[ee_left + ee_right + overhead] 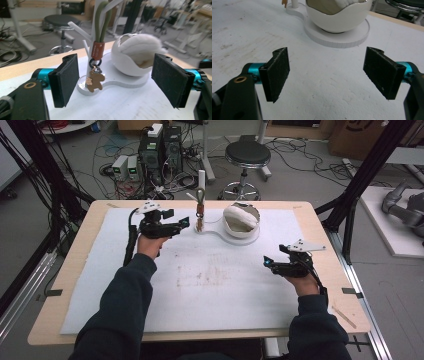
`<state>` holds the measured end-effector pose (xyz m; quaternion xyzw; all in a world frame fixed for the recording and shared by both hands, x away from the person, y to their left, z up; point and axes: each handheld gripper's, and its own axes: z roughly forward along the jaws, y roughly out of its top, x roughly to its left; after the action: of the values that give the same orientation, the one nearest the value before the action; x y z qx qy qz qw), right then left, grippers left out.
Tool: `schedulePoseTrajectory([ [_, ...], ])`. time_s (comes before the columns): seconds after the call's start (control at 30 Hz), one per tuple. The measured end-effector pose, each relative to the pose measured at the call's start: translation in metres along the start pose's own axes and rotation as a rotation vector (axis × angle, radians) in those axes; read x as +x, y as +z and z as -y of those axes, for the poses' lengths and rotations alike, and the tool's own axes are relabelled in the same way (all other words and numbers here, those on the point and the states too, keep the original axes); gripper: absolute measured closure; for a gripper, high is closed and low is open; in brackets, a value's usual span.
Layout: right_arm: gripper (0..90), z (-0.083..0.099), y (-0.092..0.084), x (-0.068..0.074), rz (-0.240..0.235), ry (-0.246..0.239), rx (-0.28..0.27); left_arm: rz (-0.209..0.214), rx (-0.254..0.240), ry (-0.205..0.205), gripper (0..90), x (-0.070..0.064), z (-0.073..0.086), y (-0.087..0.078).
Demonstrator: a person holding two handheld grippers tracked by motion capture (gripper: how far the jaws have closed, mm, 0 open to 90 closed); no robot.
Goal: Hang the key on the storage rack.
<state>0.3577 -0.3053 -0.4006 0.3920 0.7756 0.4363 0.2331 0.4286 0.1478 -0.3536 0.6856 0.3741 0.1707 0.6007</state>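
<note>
white bowl, perhaps cloth-lined

I am looking past the tabletop, which is carrying a white foam mat, stained near its middle. On the floor at the far side, a black round stool is standing right of centre. Left of it, computer towers are sitting among tangled cables. A grey robot arm is lying at the far right.
</note>
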Motion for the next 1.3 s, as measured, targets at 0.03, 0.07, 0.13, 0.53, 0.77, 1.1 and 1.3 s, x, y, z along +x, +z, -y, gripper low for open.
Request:
schedulePoseTrajectory([
  [0.03, 21.6, 0.0, 0.001, 0.001, -0.008, -0.003, 0.001, 0.018, -0.007, 0.008, 20.4, 0.001, 0.002, -0.006],
  [0.07, 21.5, -0.001, 0.002, 0.003, -0.016, -0.013, 0.009, 0.029, -0.009, 0.021, 20.5, 0.002, 0.003, -0.013],
  [0.13, 21.5, -0.001, 0.003, 0.005, -0.023, -0.024, 0.009, 0.035, -0.025, 0.05, 20.5, 0.005, 0.008, -0.028],
  [0.53, 20.8, -0.001, 0.009, 0.009, -0.022, -0.038, 0.031, -0.139, -0.04, 0.095, 20.3, 0.017, 0.049, -0.1],
  [0.77, 20.8, 0.001, 0.006, 0.006, -0.02, -0.031, 0.033, -0.228, -0.034, 0.084, 19.9, 0.018, 0.07, -0.115],
  [1.1, 20.8, 0.007, -0.002, -0.001, 0.003, -0.008, 0.015, -0.223, -0.027, 0.089, 19.9, 0.015, 0.08, -0.117],
  [1.3, 20.8, 0.007, -0.006, 0.0, 0.014, -0.006, 0.011, -0.229, -0.044, 0.086, 19.9, 0.017, 0.08, -0.127],
])
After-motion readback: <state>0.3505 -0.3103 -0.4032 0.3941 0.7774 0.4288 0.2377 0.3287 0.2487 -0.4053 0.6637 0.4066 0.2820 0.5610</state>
